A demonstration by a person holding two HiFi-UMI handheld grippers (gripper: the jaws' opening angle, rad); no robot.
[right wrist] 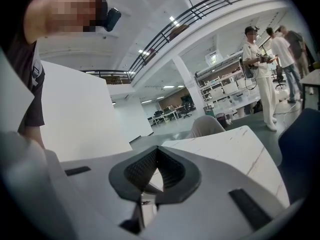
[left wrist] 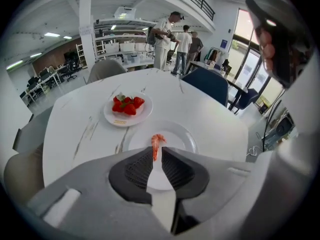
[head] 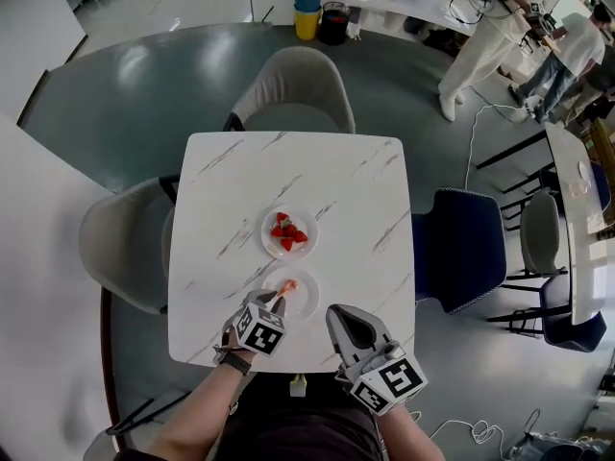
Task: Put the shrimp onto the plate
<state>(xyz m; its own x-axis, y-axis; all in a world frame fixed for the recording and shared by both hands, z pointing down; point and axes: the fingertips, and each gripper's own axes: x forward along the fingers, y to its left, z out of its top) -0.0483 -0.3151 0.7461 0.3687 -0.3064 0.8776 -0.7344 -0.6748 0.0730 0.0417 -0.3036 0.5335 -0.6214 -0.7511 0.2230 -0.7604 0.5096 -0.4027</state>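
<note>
Now the left gripper (left wrist: 157, 153) is pinching the likely soft, slippery shrimp (left wrist: 157, 141) by its tail, fingers nearly closed, above the plate (left wrist: 188, 134); the right gripper (right wrist: 156, 152) is sitting closed, empty.

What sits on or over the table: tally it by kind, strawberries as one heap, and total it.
Plates: 2 (near plate, far plate)
Shrimp: 1
Strawberry heap: 1
Total: 4

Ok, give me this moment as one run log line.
left gripper: shut on shrimp | shrimp: over near plate | right gripper: shut, empty
</note>
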